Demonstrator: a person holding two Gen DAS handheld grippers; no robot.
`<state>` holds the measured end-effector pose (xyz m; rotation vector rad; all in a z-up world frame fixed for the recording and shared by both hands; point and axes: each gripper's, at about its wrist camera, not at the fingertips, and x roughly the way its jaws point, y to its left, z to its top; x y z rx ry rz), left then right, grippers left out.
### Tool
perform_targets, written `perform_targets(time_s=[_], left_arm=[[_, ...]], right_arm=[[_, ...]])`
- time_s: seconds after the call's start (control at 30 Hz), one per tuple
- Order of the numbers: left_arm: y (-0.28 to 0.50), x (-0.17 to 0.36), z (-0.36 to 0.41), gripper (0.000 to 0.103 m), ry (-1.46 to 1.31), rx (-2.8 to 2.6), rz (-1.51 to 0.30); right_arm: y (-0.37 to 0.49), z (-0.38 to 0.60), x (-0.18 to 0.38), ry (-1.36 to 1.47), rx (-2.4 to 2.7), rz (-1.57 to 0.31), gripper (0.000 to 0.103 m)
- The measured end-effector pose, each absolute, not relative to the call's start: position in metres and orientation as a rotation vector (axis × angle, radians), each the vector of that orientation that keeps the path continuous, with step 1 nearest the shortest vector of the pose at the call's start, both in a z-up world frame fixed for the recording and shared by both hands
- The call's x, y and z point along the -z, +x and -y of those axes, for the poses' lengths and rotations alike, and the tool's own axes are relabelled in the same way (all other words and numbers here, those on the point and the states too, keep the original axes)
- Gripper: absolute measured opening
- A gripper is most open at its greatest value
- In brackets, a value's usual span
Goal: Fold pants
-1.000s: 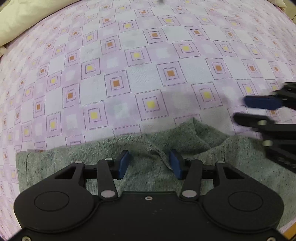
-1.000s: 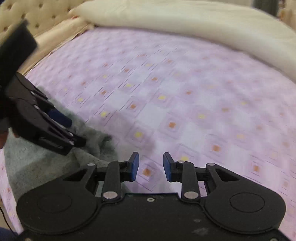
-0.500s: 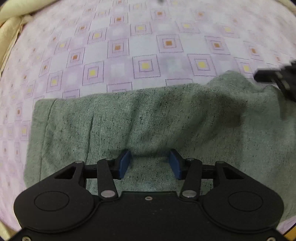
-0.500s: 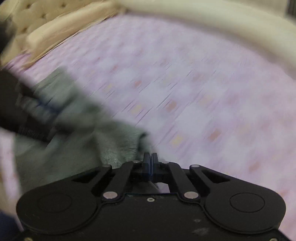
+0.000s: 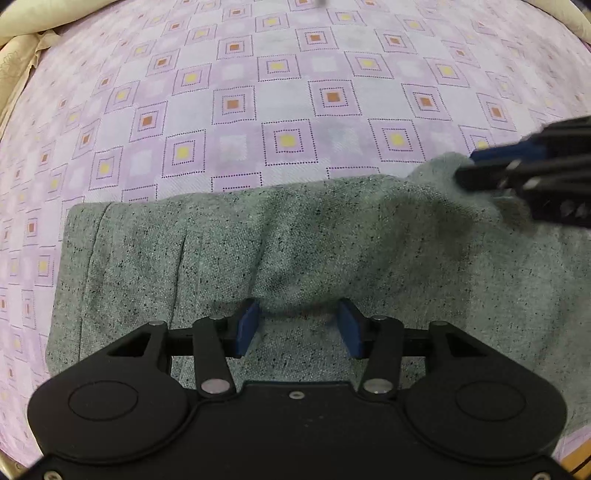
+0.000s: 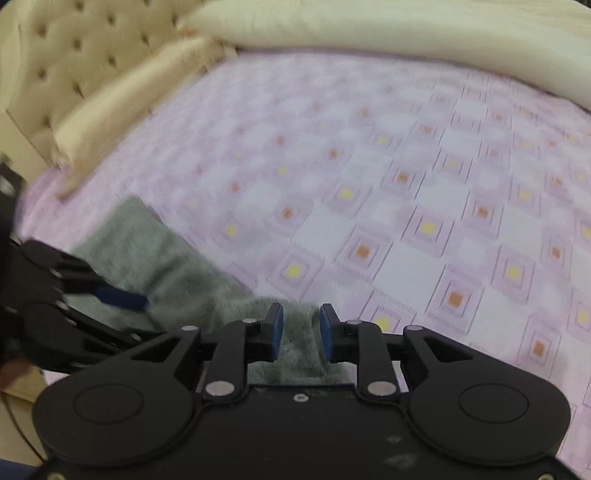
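The grey-green speckled pants (image 5: 332, 251) lie folded in layers on the purple checked bedsheet (image 5: 288, 92). My left gripper (image 5: 299, 328) is open, its blue pads on either side of a raised fold of the pants. My right gripper (image 6: 301, 332) is open with grey-green cloth lying between its blue pads. It also shows at the right edge of the left wrist view (image 5: 517, 162), at the pants' far right corner. The left gripper shows at the left of the right wrist view (image 6: 122, 299), over the pants (image 6: 155, 254).
A cream tufted headboard (image 6: 55, 55) and a cream pillow (image 6: 122, 103) stand at the bed's left. A rolled cream duvet (image 6: 388, 33) lies along the far side. Bare sheet stretches beyond the pants.
The right gripper shut on the pants' corner half a second ago and has now opened. The pants' top layer has been carried over and the cloth now lies spread wider under the left gripper.
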<state>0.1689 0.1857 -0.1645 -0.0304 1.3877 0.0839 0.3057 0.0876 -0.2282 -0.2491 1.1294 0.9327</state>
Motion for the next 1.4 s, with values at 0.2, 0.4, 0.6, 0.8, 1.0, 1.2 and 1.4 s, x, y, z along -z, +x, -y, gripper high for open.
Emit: perform_targets(time_s=[0.2,0.4,0.6,0.8,1.0,1.2,1.4], left_arm=[[0.156,0.166,-0.197,0.056,-0.011,-0.044,-1.363],[0.139,0.141,-0.198,0.056,0.060,-0.015,-1.275],[0.120,0.141,-0.225,0.056,0.159,-0.107,-1.223],[0.100,0.152,-0.272,0.059,0.021,-0.115,-1.276],[0.083,0.122,-0.274,0.054,0.025,-0.102,-1.221],[0.060,0.146,-0.279,0.060,0.101,-0.072,-1.284],[0.066,0.143,-0.280,0.056,0.098,-0.095,-1.266]], right_arm=[[0.293,-0.104,0.232,-0.387,-0.917,-1.040,0.002],[0.291,-0.112,0.234,-0.390,-0.803,-1.017,0.029],[0.242,-0.086,0.206,-0.278,-0.705,-0.947,0.011],[0.259,-0.091,0.257,-0.316,-0.493,-1.055,0.001],[0.238,-0.089,0.220,-0.217,-0.528,-1.009,0.009],[0.143,-0.109,0.229,-0.231,-0.721,-1.131,0.010],[0.080,-0.112,0.253,-0.349,-0.749,-1.243,0.010]])
